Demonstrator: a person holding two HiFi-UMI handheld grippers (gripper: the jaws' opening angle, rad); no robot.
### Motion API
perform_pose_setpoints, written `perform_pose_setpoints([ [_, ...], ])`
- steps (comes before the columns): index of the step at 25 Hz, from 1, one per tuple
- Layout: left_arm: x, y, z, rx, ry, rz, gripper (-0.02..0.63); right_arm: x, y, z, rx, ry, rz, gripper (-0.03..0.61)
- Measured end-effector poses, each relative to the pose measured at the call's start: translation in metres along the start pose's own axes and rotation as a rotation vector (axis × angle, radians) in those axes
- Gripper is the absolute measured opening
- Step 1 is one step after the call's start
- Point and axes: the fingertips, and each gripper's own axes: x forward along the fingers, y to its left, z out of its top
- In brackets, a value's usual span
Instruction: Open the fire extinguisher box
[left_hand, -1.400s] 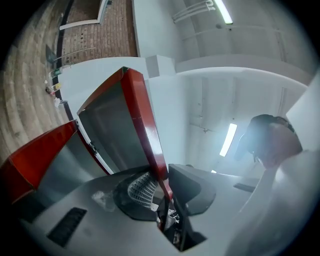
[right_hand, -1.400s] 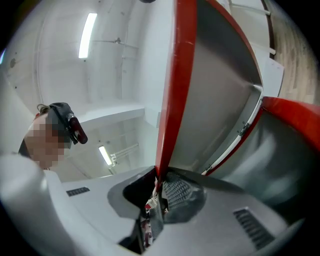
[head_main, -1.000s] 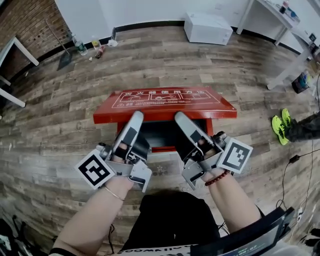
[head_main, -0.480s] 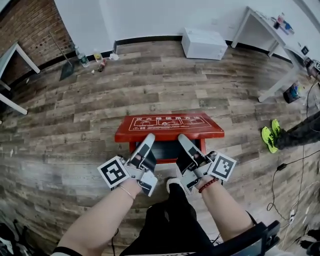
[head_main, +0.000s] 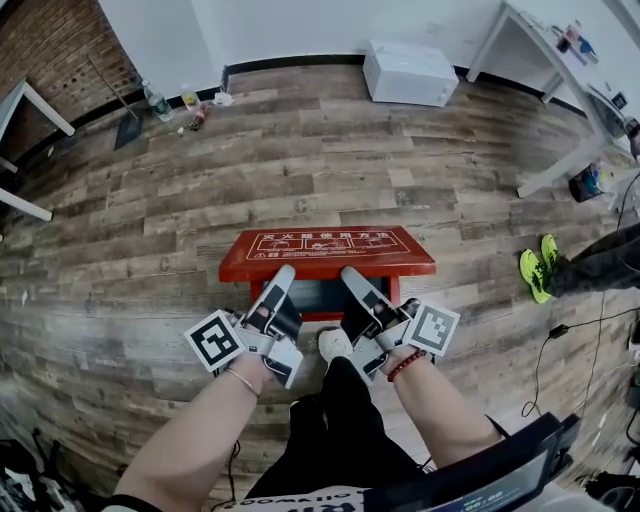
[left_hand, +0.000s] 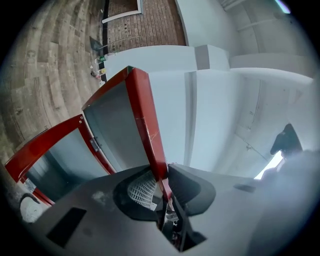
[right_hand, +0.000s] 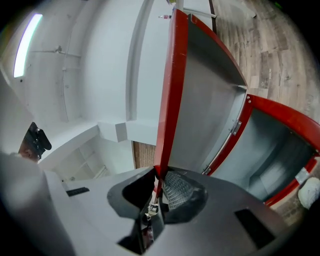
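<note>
Closest in: my white shoe sat just short of the box front, between my forearms. Left gripper and right gripper were side by side, pointing about level, each on the near lip of the red lid. Left fingers were closed on that lip, thin red edge pinched between the pads. Same on the right, lip clamped near the pad tips. Neither pair met fully, since the metal edge kept them apart. Two grips spaced along the lip because the lid is wide. My read: a one-sided lift would twist it, two keep it square on the hinge.

The fire extinguisher box stood on the wooden floor right ahead of me. Lid was partly up: grey underside and grey interior showed in both gripper views, with a side stay linking lid to body. Long axis of lid and box ran left-right across me. Printed lid face pointed up, and the gap opened toward me. Hinge line looked to be along the far side. Judged: opening under way, not finished.

Further out: a white cabinet by the far wall, bottles at the left wall, someone's green shoes off to the right.
</note>
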Motion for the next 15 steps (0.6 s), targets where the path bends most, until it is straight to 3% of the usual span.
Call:
perform_pose_setpoints([
  [15, 0.055, -0.015, 0.045, 0.017, -0.043, 0.065, 0.057, 0.050, 0.011, 0.053, 0.083, 0.025, 0.055, 0.034],
])
